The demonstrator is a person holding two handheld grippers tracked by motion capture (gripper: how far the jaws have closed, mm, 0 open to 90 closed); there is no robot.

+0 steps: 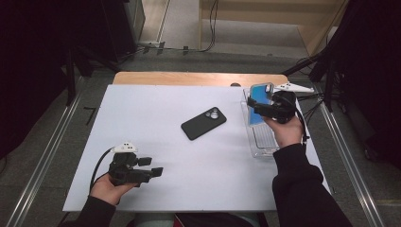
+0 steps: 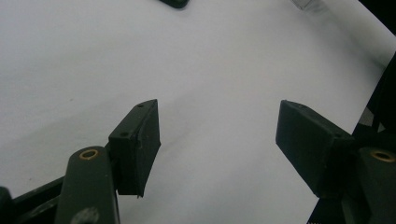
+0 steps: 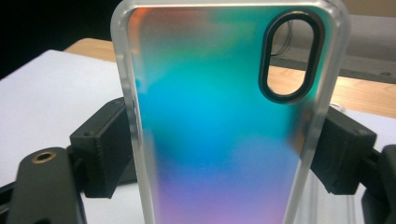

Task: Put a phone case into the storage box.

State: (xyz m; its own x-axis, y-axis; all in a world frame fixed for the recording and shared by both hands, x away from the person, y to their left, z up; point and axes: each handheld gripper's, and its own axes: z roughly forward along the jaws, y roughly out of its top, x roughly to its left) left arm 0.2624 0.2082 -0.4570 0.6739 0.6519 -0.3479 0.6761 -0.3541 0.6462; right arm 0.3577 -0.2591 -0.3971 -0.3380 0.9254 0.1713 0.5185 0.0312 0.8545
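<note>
While our right tool (image 1: 259,108) is gripping the iridescent phone case (image 3: 219,135) above the clear tray (image 1: 265,146), our left tool (image 1: 153,166) is waiting wide; fitting the phone (image 1: 204,123) remains.

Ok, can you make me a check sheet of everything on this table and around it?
Surface: white table top on a wooden table, flat.
Job's things: iridescent phone case held upright over the clear plastic tray at the table's right side; black phone lying camera side up near the middle.
Clutter: nothing seen.
Grippers: right gripper shut on the phone case, pads on its two long edges; left gripper open, nothing between its jaws, low over the near left of the table top.
Cables: black cable trails from the left gripper.
Surroundings: grey floor, metal rails either side, more cables behind the table.
</note>
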